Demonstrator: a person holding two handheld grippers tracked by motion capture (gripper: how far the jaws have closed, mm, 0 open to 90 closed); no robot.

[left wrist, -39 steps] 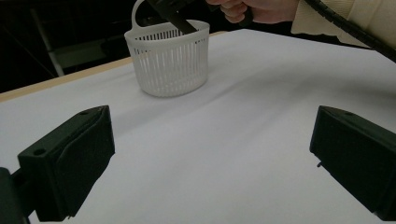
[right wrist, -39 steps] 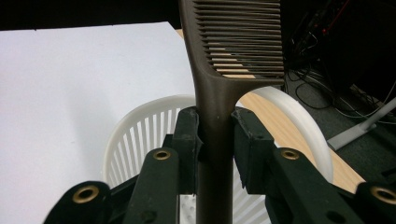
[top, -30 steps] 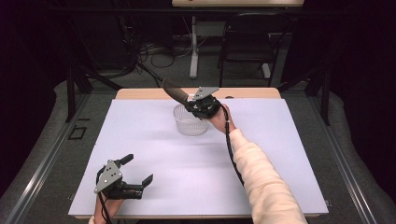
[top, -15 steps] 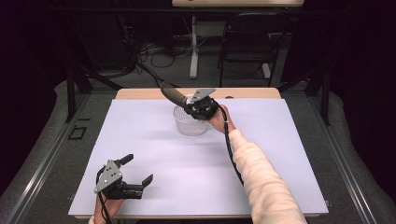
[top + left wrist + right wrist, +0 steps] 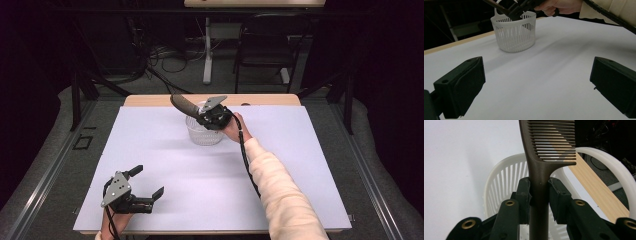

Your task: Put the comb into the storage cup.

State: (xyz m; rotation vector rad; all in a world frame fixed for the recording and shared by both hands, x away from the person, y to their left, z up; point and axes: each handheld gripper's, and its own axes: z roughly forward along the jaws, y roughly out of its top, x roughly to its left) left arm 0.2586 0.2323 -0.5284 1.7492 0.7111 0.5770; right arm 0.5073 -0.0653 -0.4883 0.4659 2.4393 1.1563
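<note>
The right gripper [image 5: 206, 116] is clamped on the handle of a dark brown comb [image 5: 541, 167], holding it above the white slatted basket [image 5: 204, 134] at the far middle of the white table [image 5: 300, 165]. In the high view the comb [image 5: 183, 104] runs from the jaws up and toward the far left, its toothed end past the basket rim. In the right gripper view its long axis runs straight away from the camera, teeth facing right; the tip is cut off at the top edge and the handle's lower end is hidden behind the jaws. The basket's [image 5: 499, 185] inside is mostly blocked from sight.

The left gripper [image 5: 145, 187] rests near the table's near left edge, jaws spread wide with nothing between them. In its own view, the basket [image 5: 514, 32] stands well ahead.
</note>
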